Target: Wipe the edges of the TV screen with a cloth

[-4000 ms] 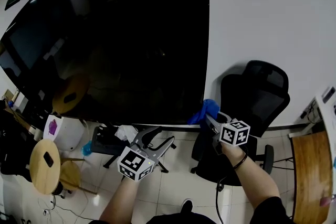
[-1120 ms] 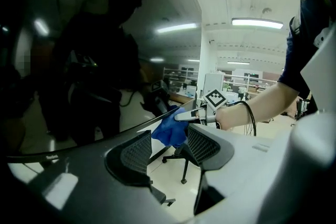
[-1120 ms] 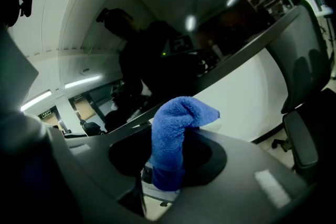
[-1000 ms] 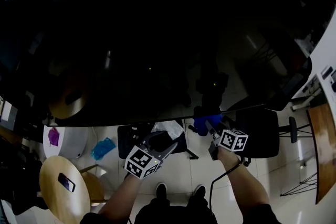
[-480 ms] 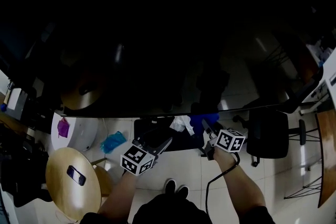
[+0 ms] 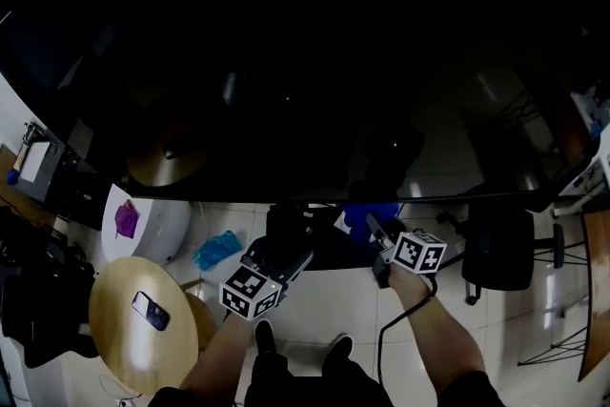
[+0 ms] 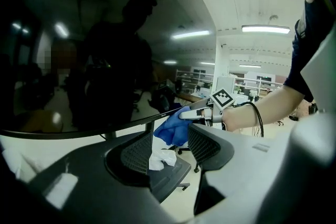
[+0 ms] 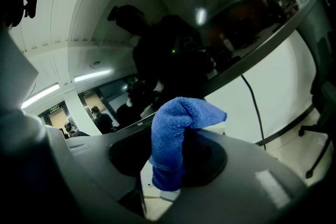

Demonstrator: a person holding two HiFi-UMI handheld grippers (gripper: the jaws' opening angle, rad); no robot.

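- The right gripper (image 6: 374, 226) is clamping its jaws tight on the blue cloth (image 8: 176, 134)
- The cloth is sitting at the bottom edge of the TV screen (image 6: 286, 62), seemingly pressing against it
- The left gripper (image 6: 286, 258) is hovering below that edge, its jaws standing partly apart and holding nothing

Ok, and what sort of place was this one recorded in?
Probably an open-plan office or lab: a large TV screen, a black office chair, a round wooden table, and ceiling strip lights seen in the left gripper view.
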